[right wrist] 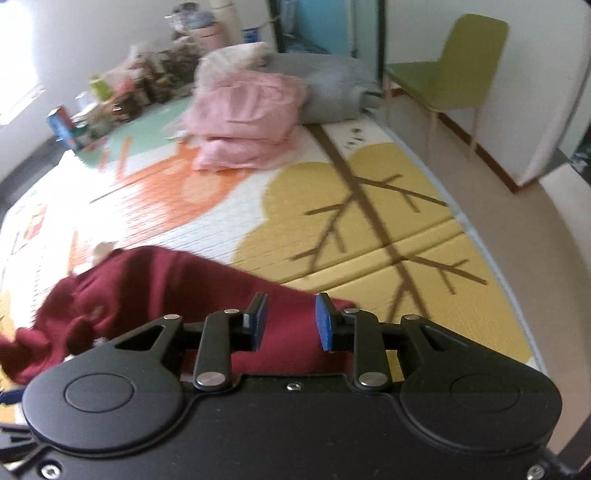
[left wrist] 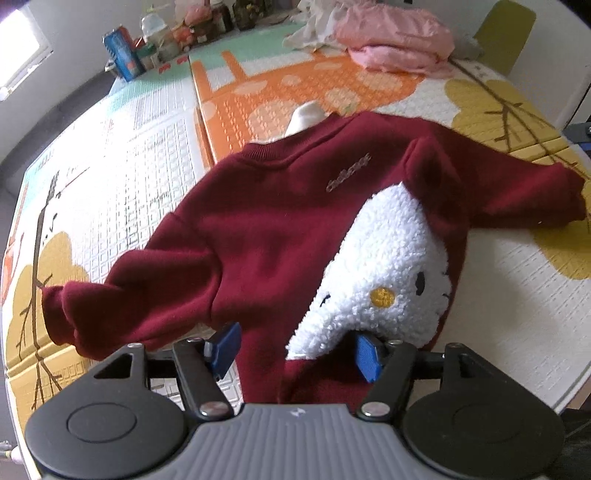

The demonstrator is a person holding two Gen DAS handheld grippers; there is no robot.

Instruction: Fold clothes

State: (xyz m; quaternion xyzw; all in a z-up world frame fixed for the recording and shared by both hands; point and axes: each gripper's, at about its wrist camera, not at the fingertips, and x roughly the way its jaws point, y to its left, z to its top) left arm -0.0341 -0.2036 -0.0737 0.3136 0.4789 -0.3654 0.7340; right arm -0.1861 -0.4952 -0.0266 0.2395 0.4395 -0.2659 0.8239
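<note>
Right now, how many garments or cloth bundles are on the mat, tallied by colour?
Dark red: 1, the sweatshirt spread on the play mat, with a white fluffy cat face on it
Pink: 1 folded pile; its pieces cannot be told apart
Grey: 1 bundle
White or cream: 1 crumpled cloth
Total: 4

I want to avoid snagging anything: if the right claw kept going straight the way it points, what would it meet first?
Most likely the dark red sweatshirt: its fabric lies directly ahead between the open pads of the right claw, with the play mat beyond. Depth is unclear.
</note>
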